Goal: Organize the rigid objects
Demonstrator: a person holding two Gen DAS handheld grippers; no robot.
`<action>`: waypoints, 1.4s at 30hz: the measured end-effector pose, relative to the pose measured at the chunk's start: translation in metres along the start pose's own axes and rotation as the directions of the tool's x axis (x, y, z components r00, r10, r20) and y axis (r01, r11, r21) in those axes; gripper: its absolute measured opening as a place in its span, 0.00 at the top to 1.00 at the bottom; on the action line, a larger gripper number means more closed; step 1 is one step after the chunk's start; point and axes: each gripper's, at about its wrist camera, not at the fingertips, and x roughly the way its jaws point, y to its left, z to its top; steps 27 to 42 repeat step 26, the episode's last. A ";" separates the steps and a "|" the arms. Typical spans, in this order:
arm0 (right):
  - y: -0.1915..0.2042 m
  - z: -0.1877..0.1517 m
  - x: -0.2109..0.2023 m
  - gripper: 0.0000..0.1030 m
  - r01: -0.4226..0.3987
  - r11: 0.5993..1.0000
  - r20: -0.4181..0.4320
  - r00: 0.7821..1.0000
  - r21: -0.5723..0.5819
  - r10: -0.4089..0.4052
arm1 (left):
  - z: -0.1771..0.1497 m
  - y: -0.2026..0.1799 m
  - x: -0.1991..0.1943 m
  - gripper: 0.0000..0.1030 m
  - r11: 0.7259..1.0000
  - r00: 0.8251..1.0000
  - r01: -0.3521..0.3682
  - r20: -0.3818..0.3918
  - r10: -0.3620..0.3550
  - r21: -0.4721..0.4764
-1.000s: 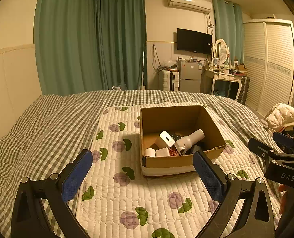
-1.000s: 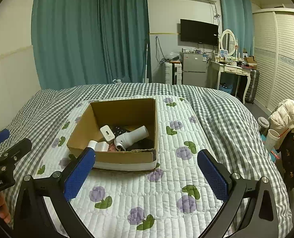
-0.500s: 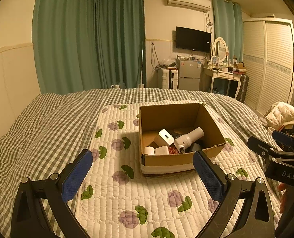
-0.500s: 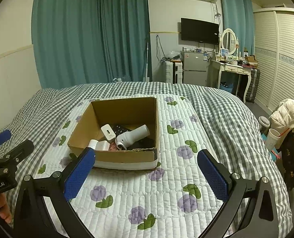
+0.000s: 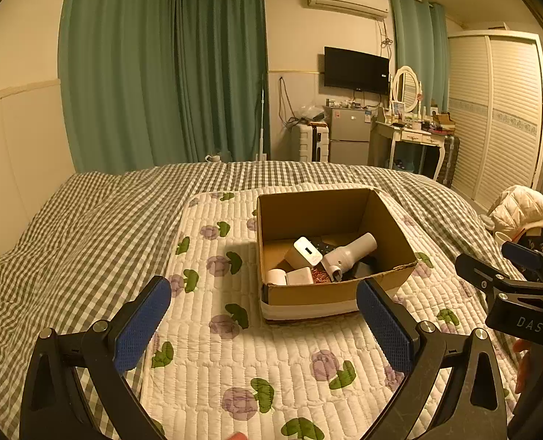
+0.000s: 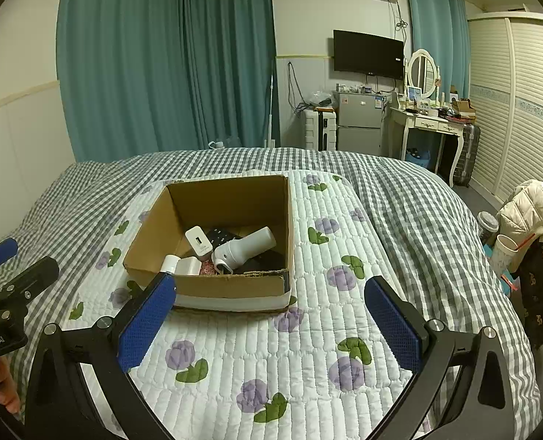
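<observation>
The cardboard box point(image 5: 330, 293) point(image 6: 231, 288) sits open-topped on the floral quilted mat point(image 5: 234, 359) point(image 6: 308, 348), toward the mat's far half, on a bed covered by a checked duvet point(image 5: 88, 227). Inside the box, at its near wall, lie a white charger point(image 5: 307, 250) point(image 6: 198, 241), a grey-white handheld appliance point(image 5: 348, 255) point(image 6: 244, 248), a small white roll point(image 5: 276, 277), a white block point(image 5: 299, 276) and a dark remote point(image 6: 220, 235).

The left gripper point(image 5: 264, 315) is spread wide and holds nothing, above the mat's near edge. The right gripper point(image 6: 269, 313) is equally wide apart and empty, just short of the box's near wall.
</observation>
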 end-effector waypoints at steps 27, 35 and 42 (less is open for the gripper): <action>0.001 -0.002 0.003 0.00 0.005 1.000 -0.011 1.000 -0.003 -0.005 | -0.001 0.002 -0.001 0.00 1.000 1.000 0.006 -0.004 -0.006 -0.015; 0.001 -0.002 0.003 0.00 0.005 1.000 -0.011 1.000 -0.003 -0.005 | -0.001 0.002 -0.001 0.00 1.000 1.000 0.006 -0.004 -0.006 -0.015; 0.001 -0.002 0.003 0.00 0.005 1.000 -0.011 1.000 -0.003 -0.005 | -0.001 0.002 -0.001 0.00 1.000 1.000 0.006 -0.004 -0.006 -0.015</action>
